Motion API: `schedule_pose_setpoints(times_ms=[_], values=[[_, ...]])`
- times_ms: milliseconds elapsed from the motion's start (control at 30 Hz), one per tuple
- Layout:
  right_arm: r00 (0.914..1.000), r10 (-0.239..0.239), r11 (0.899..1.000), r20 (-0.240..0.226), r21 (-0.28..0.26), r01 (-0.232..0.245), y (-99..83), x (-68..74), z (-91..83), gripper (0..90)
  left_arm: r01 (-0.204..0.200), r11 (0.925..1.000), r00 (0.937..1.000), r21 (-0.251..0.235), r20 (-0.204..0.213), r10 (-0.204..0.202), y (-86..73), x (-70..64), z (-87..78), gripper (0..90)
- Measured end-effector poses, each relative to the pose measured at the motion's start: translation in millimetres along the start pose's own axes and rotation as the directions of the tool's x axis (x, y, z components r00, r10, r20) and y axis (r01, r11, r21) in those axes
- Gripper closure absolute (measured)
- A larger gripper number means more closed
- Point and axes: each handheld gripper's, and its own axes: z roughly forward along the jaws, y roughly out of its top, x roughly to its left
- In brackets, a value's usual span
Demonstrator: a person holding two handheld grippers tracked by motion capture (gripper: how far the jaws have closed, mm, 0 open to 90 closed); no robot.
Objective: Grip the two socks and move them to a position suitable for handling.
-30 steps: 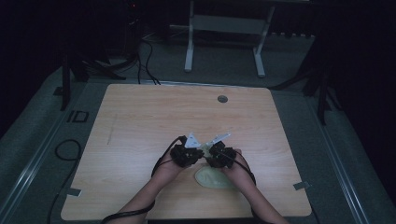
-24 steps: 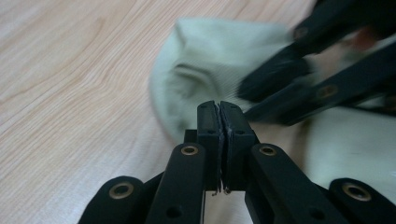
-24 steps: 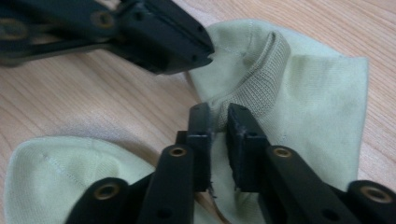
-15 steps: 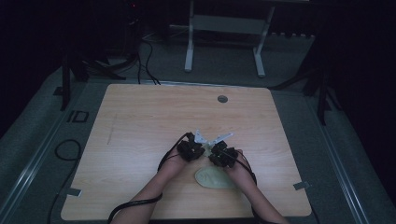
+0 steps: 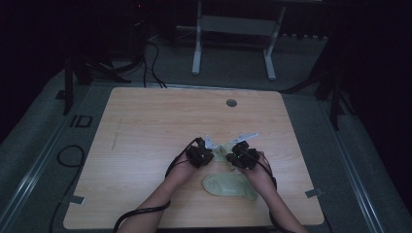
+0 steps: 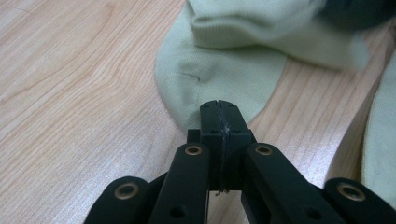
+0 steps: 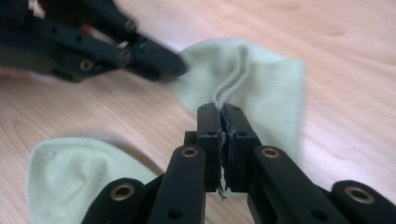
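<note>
High view: held sock (image 5: 222, 151) mostly hidden.

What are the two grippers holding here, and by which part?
Both pinch one pale green sock: the left gripper its rounded edge, the right gripper its doubled edge.

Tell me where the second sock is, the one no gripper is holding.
In the high view, the loose sock lies flat on the table near its front edge, just behind the two grippers and between the person's forearms; the held sock is just beyond it.
</note>
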Motion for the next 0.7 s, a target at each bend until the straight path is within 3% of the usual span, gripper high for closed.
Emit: schedule_pose_setpoints(times_ms=[267, 300, 700], values=[[0.9977, 0.061, 0.997, 0.031, -0.05, -0.059, -2.9, -26.5, -28.0, 86.6, -0.014, 0.9999, 0.9999, 0.01, 0.003, 0.014, 0.4, 1.1, -0.7, 89.5], [0.9956, 0.084, 0.995, 0.042, -0.062, -0.081, -5.6, -36.7, -35.4, 86.6, -0.015, 0.9998, 0.9999, 0.011, 0.004, 0.015, 0.4, 1.2, -0.8, 89.4], [0.9809, 0.177, 0.983, 0.08, -0.057, -0.173, -23.2, -74.4, -45.8, 86.6, -0.055, 0.9979, 0.9985, 0.035, -0.004, 0.055, 1.4, 2.0, -2.6, 89.4]])
